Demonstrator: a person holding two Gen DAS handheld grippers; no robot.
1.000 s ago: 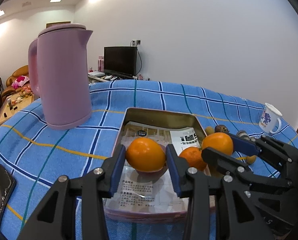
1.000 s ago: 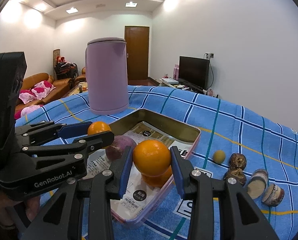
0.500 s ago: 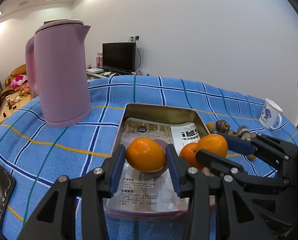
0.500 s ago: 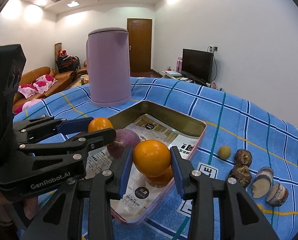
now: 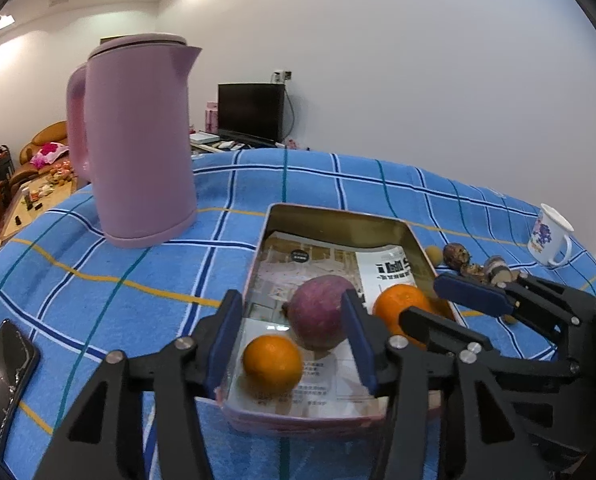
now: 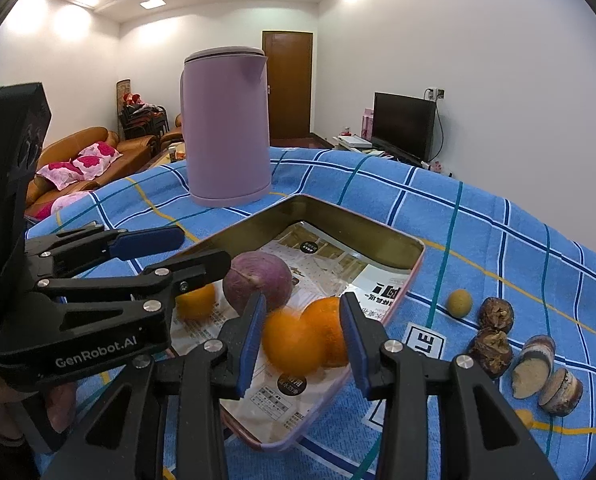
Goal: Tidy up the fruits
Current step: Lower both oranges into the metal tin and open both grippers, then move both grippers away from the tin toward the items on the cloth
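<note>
A metal tray [image 5: 338, 216] [image 6: 358, 224] lined with printed paper sits on the blue checked cloth. My left gripper [image 5: 291, 304] [image 6: 202, 248] hangs over the tray's near end, jaws opening; an orange [image 5: 272, 364] lies loose on the paper below them, beside a purple round fruit [image 5: 318, 312] [image 6: 257, 280]. My right gripper [image 6: 302, 302] [image 5: 422, 300] hovers over the tray's right side, jaws opening. A motion-blurred orange [image 6: 287, 346] is dropping between its pads, free of them. Another orange [image 6: 332, 332] rests just behind it.
A tall pink kettle [image 5: 137, 140] [image 6: 225, 128] stands behind the tray. Right of the tray lie a small yellow fruit [image 6: 459, 302], brown fruits [image 6: 496, 316] and cut pieces [image 6: 534, 364]. A mug [image 5: 550, 236] sits far right, a phone [image 5: 1, 376] near left.
Both grippers held an orange between their pads; the left one's now lies in the tray and the right one's is falling. The left jaws stand wider. Neither hand shifted.
</note>
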